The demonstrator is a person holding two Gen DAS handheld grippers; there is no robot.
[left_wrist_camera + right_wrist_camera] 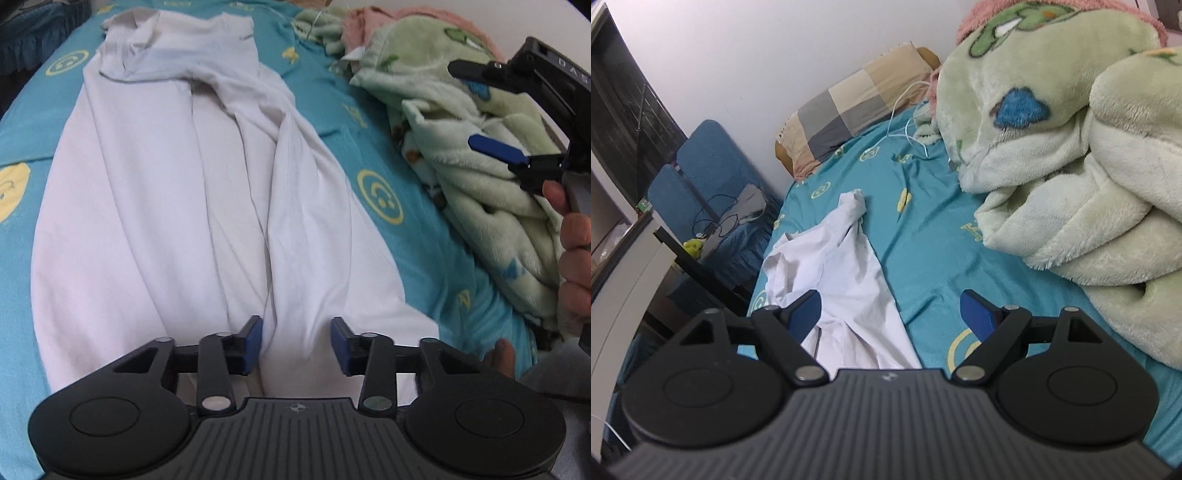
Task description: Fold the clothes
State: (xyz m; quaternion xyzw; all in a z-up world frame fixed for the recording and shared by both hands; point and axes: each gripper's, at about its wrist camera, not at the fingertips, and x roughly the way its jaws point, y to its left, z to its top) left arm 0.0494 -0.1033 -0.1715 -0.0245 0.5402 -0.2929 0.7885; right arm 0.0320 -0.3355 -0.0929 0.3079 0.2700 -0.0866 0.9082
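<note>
A bed takes up most of both views, covered by a teal sheet (325,107) printed with yellow smiley faces and other small yellow shapes. A white wall (746,55) runs behind the head of the bed, where a pillow (849,107) in beige, grey and tan checks lies against it. A thin white cable (905,125) trails over the sheet near the pillow. A bulky pale green fleece blanket (1071,177) with cartoon prints is heaped along one side of the bed, with some pink fabric (369,18) showing behind it. Beside the bed stands a blue chair (709,162) with grey items and dark cords on its seat.

A white shirt (184,192) lies stretched along the sheet, its body running away from the left wrist camera. It is not flat: long soft creases run lengthwise, a raised ridge of cloth sits near the middle, and the far end is bunched and folded over. The near hem lies directly under the left gripper (297,345), whose blue-padded jaws stand apart on either side of the central ridge, holding nothing.

The right gripper (471,107) hovers above the green blanket, held by a hand (576,258); its jaws are spread wide and empty. In its own view the right gripper (892,314) sits over the shirt's edge and bare sheet.
</note>
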